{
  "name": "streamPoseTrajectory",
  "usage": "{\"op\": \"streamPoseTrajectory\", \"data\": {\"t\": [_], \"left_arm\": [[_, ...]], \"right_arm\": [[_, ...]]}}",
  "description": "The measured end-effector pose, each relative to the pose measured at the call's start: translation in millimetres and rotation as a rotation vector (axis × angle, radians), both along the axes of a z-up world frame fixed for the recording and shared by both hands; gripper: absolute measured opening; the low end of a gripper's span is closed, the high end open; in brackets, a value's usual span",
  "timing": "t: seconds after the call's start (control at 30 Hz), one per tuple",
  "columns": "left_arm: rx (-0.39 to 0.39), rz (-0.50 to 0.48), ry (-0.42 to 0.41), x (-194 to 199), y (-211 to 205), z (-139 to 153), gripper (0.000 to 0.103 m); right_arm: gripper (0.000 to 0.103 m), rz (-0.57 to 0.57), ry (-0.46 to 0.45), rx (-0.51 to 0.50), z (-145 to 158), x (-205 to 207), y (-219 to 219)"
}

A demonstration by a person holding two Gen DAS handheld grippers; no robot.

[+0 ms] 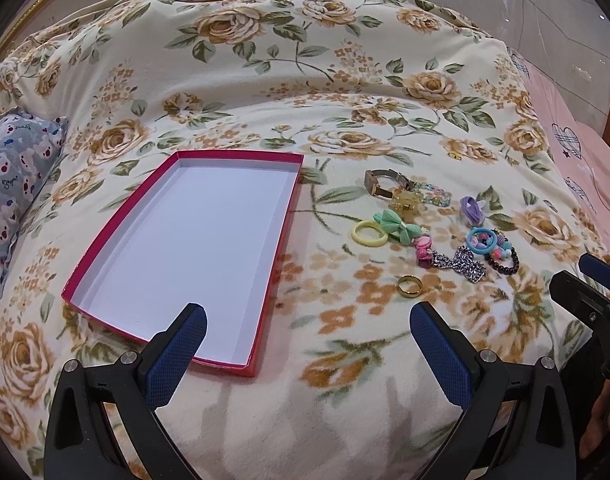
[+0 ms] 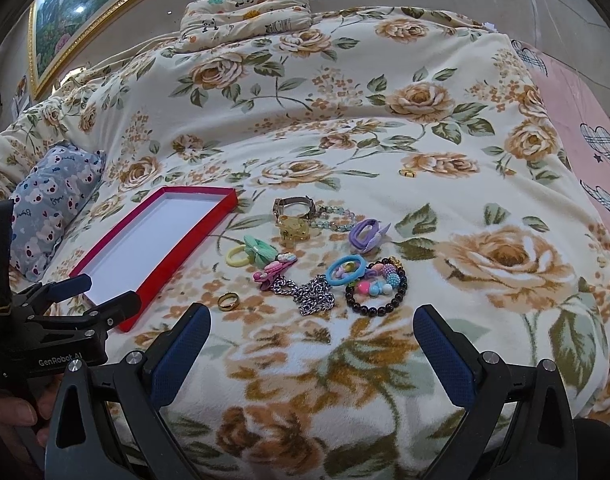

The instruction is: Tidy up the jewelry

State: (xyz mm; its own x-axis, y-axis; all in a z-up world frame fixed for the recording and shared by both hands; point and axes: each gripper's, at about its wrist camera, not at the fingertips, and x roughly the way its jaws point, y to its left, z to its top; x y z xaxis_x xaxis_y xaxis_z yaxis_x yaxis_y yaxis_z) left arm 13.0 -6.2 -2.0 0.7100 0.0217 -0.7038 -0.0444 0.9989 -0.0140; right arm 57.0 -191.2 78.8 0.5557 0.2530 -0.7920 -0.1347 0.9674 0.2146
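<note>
Left gripper (image 1: 307, 320): fingers spread wide, holding nothing, left tip over the near rim of the one red tray (image 1: 105, 232), white inside and bare. Right gripper (image 2: 311, 320): fingers likewise apart, nothing between them. Both hover above the floral blanket (image 2: 425, 120). Just ahead of the right gripper: one gold ring (image 2: 228, 301), one silver chain (image 2: 311, 294), one black bead bracelet (image 2: 375, 300). Farther ahead: one watch (image 2: 295, 207), one yellow hair tie (image 2: 237, 257), one purple tie (image 2: 365, 233). A second small gold ring (image 2: 407, 173) lies well apart, beyond.
</note>
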Motion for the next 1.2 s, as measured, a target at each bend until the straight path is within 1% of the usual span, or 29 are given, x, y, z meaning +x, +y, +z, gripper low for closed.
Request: {"op": "streamPoseTrajectory", "data": {"t": [0.2,0.4,0.47,0.6,0.63,0.67,0.73,0.83,0.9,0.93,1.03,1.13,1.2], "left_arm": [[-0.004,-0.004,0.005,3,0,-1,0.102],[-0.024,-0.03,0.018,19,2,1,0.102],[-0.033,-0.039,0.027,26,3,2,0.102],[-0.043,-0.059,0.043,44,2,2,0.099],[-0.049,-0.067,0.05,49,1,2,0.098],[-0.057,-0.076,0.059,55,1,2,0.096],[-0.069,-0.09,0.071,66,0,2,0.092],[-0.08,-0.11,0.093,84,-3,-1,0.087],[-0.092,-0.124,0.108,96,-5,-3,0.084],[-0.095,-0.128,0.114,102,-6,-5,0.083],[-0.106,-0.143,0.135,121,-9,-11,0.082],[-0.118,-0.159,0.16,140,-12,-18,0.075],[-0.129,-0.169,0.176,150,-14,-22,0.07]], "right_arm": [[0.102,0.001,0.003,0.001,-2,1,1],[0.1,-0.001,0.016,0.009,-6,8,-4],[0.098,-0.009,0.018,0.017,-7,14,-9],[0.081,-0.023,0.036,0.023,-11,26,-15],[0.077,-0.024,0.04,0.023,-12,28,-16],[0.075,-0.026,0.045,0.023,-14,31,-17],[0.065,-0.027,0.06,0.023,-19,36,-18],[0.054,-0.029,0.087,0.026,-27,44,-19],[0.05,-0.029,0.108,0.033,-34,50,-20],[0.046,-0.032,0.118,0.035,-38,53,-20],[0.04,-0.033,0.143,0.04,-46,62,-21],[0.035,-0.034,0.164,0.044,-54,69,-21],[0.034,-0.034,0.181,0.042,-59,74,-21]]}}
